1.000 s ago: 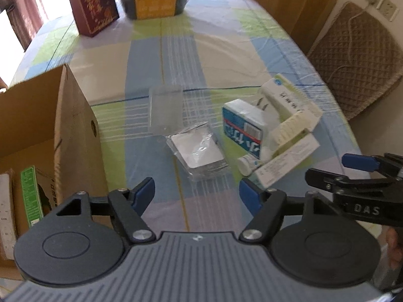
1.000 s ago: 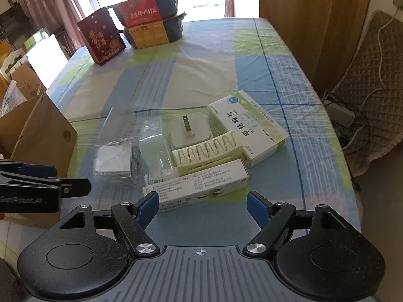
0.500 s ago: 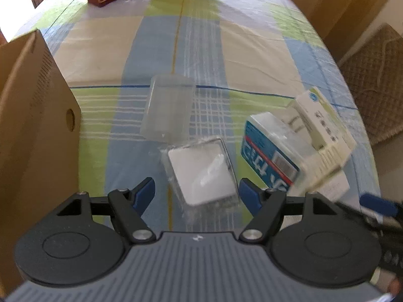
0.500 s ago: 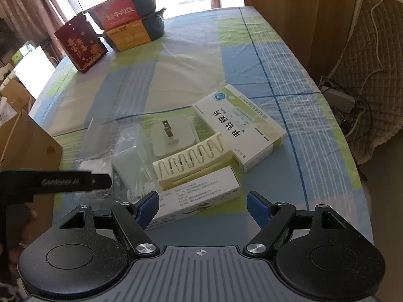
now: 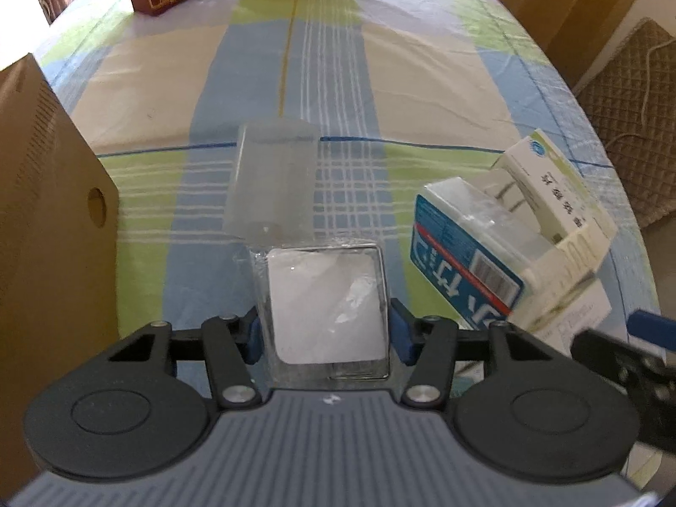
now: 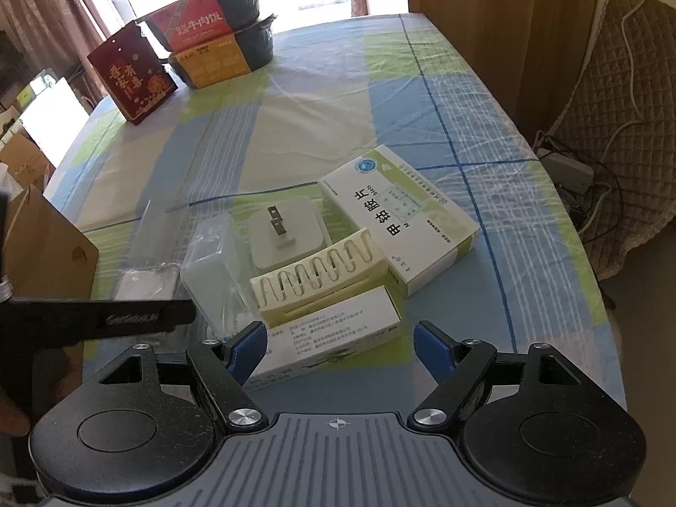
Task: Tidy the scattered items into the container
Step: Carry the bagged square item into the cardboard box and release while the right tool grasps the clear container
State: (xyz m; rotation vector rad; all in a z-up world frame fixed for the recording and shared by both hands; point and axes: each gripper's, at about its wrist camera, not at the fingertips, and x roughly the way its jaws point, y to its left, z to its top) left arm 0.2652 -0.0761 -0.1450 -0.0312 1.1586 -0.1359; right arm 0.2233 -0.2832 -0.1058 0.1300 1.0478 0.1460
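A small clear plastic case (image 5: 323, 308) holding a white square pad sits on the checked tablecloth (image 5: 329, 63) between the blue pads of the left gripper (image 5: 325, 333), which is clamped against its two sides. A see-through lid (image 5: 272, 183) lies just beyond it. The cardboard box (image 5: 46, 219) stands to the left. To the right are a blue and white box (image 5: 464, 270) and a green and white medicine box (image 6: 401, 215). The right gripper (image 6: 340, 348) hangs with its fingers spread wide over a long white carton (image 6: 333, 338), holding nothing.

Cardboard box (image 5: 46, 228) cropped by left edge
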